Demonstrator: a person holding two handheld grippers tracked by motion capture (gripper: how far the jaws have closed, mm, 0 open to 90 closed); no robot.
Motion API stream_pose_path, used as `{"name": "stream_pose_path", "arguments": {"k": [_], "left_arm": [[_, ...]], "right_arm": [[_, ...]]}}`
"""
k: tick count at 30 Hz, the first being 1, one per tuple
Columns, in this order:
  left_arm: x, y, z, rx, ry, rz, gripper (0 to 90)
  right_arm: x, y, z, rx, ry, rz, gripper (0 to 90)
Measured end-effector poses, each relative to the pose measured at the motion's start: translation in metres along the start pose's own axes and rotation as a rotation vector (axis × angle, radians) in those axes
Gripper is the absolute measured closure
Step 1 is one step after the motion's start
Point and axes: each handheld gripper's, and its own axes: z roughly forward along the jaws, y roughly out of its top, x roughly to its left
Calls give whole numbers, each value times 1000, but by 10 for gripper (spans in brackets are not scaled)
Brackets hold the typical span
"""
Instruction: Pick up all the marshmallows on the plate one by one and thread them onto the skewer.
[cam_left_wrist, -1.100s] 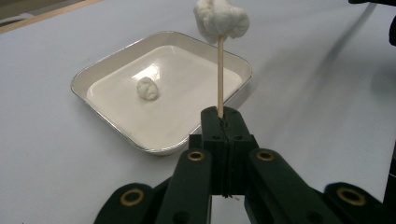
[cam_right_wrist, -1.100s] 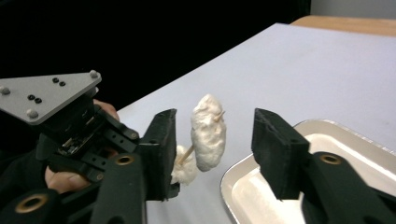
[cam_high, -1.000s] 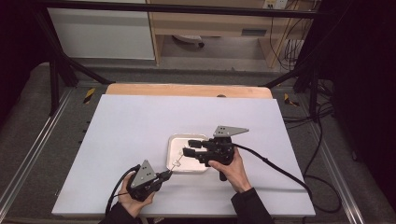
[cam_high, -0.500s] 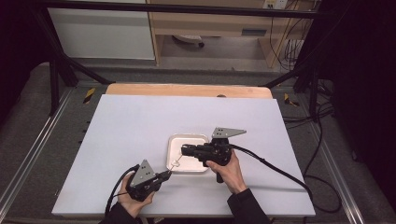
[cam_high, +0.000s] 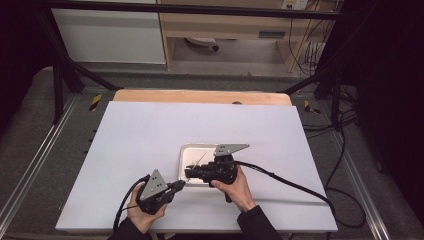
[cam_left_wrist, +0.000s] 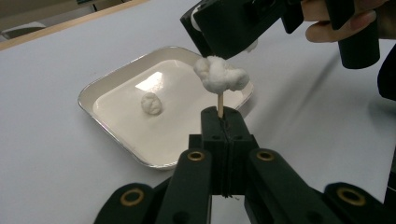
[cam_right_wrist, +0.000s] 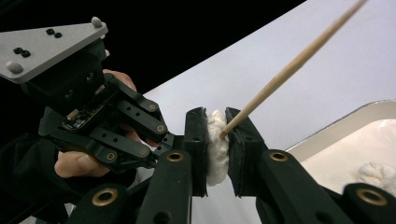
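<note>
My left gripper (cam_high: 181, 184) (cam_left_wrist: 222, 123) is shut on the lower end of a thin wooden stick (cam_left_wrist: 219, 100) just in front of the tray. A white fluffy lump (cam_left_wrist: 219, 74) (cam_right_wrist: 215, 140) is threaded on that stick. My right gripper (cam_high: 189, 173) (cam_right_wrist: 216, 140) (cam_left_wrist: 224, 42) comes in from the right and squeezes the lump between its pads. Its jaws have just been opening slightly, with the lump still pinched between them. The stick (cam_right_wrist: 289, 70) runs on out of the lump to the upper right. A second white lump (cam_left_wrist: 151, 102) (cam_right_wrist: 380, 175) lies in the shallow white tray (cam_high: 186, 150) (cam_left_wrist: 88, 95).
The tray rests on a white tabletop (cam_high: 150, 130) with a wooden strip (cam_high: 200, 96) along its far edge. A black cable (cam_high: 290, 182) trails from the right gripper across the table to the right. Dark frame rails stand at both sides.
The right gripper has come down and to the left, from over the tray to its front edge next to the left gripper. The left gripper has stayed put.
</note>
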Motion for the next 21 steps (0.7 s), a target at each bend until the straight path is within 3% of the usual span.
{"name": "stream_pose_path", "arguments": {"k": [10,17,21], "left_arm": [[13,-9,-4,19,18,-69,890],[23,-15,-9,30,22,-122,890],[26,-16,-10,37,19,-130,889]], "right_arm": [[-3,7,-19,-41,-141,-45,412],[-17,1,-28,55,-315,-101,147],[-26,-1,-21,98,-341,-96,99]]}}
